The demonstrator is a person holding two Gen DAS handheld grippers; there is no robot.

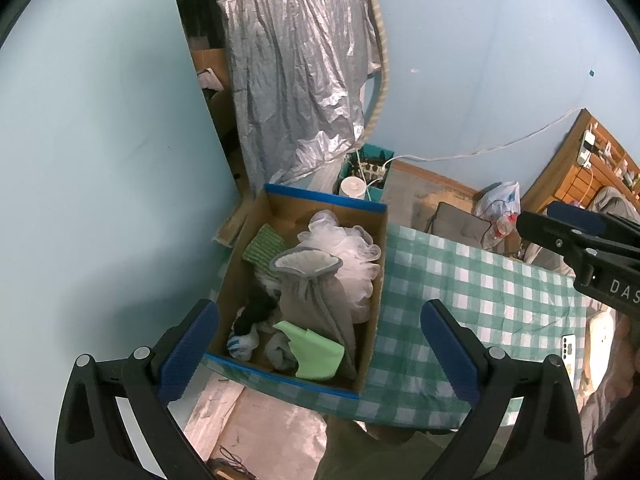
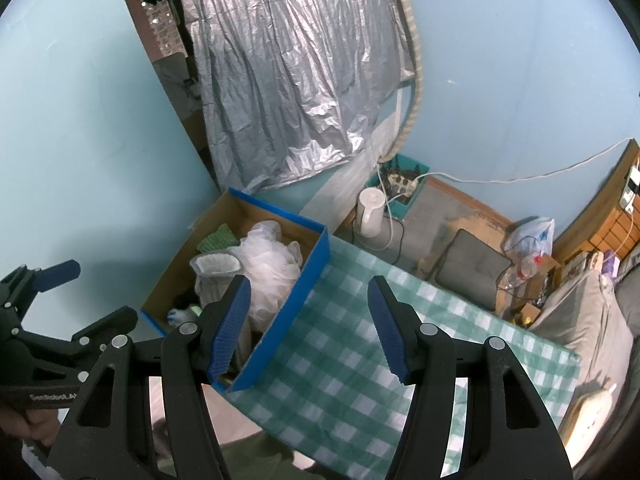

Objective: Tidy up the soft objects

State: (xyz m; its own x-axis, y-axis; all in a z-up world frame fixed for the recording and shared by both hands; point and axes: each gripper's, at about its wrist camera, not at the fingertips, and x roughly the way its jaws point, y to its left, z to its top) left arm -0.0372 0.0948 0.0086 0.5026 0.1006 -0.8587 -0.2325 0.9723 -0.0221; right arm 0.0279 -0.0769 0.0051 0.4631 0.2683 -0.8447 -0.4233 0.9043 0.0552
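Observation:
A blue-edged cardboard box (image 1: 372, 280) stands at the left end of the green checked table (image 1: 460, 288). It holds a white mesh puff (image 1: 348, 248), a grey cloth bag (image 1: 308, 284), a light green cloth (image 1: 316, 352), a dark green knit cloth (image 1: 264, 246), a black item (image 1: 256, 308) and a blue-white glove (image 1: 242, 344). My left gripper (image 1: 316, 352) is open and empty above the box's near end. My right gripper (image 2: 312, 328) is open and empty above the box's right wall (image 2: 292, 320) and the table (image 2: 360, 360). The puff (image 2: 272, 264) and grey bag (image 2: 216, 272) also show there.
A silver cover (image 1: 296, 68) hangs on the blue wall behind the box. On the floor stand a white appliance (image 2: 370, 216), a teal crate with a power strip (image 2: 404, 184), a grey cushion (image 2: 468, 272), a plastic bag (image 2: 528, 236) and a bottle. A phone (image 1: 568, 350) lies at the table's right end.

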